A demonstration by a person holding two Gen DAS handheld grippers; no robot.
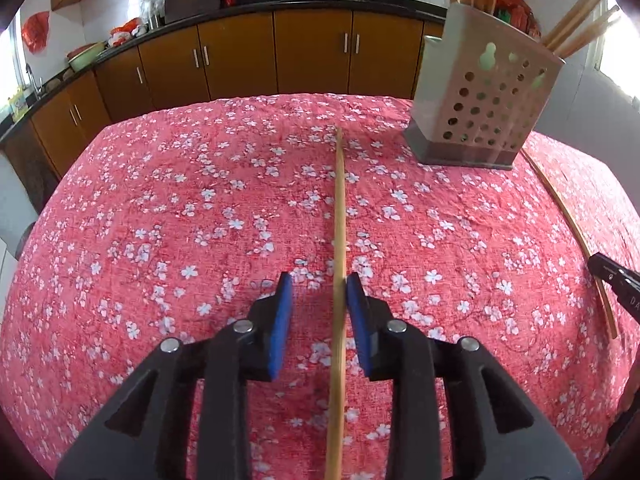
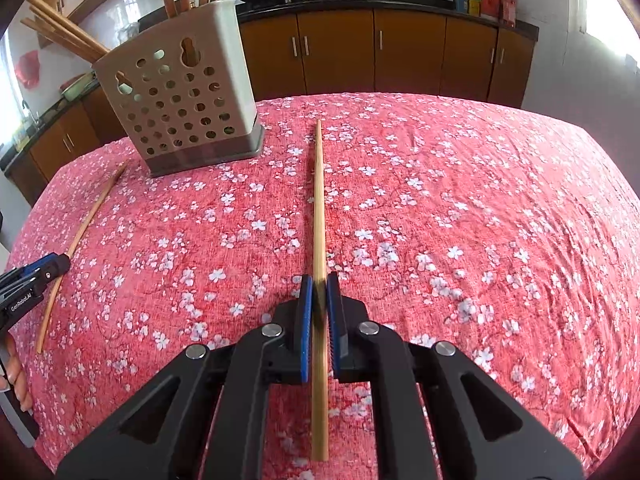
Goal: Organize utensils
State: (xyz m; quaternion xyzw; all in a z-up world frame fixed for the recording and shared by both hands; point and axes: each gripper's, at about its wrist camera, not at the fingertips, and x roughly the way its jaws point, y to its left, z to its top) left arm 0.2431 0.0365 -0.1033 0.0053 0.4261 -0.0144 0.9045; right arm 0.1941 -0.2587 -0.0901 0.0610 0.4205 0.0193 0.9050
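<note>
Right gripper [image 2: 319, 300] clamps chopstick [image 2: 319, 200] | left gripper [image 1: 319, 300] apart, straddling second chopstick [image 1: 340, 208] | holder [image 2: 180, 96] ahead-left

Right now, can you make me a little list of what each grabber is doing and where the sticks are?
left gripper: open, one chopstick lying between its blue pads
right gripper: shut on another chopstick
holder: upright on the cloth, more chopsticks standing inside
tablecloth: red with white flowers
sticks left out: two, one per gripper
</note>
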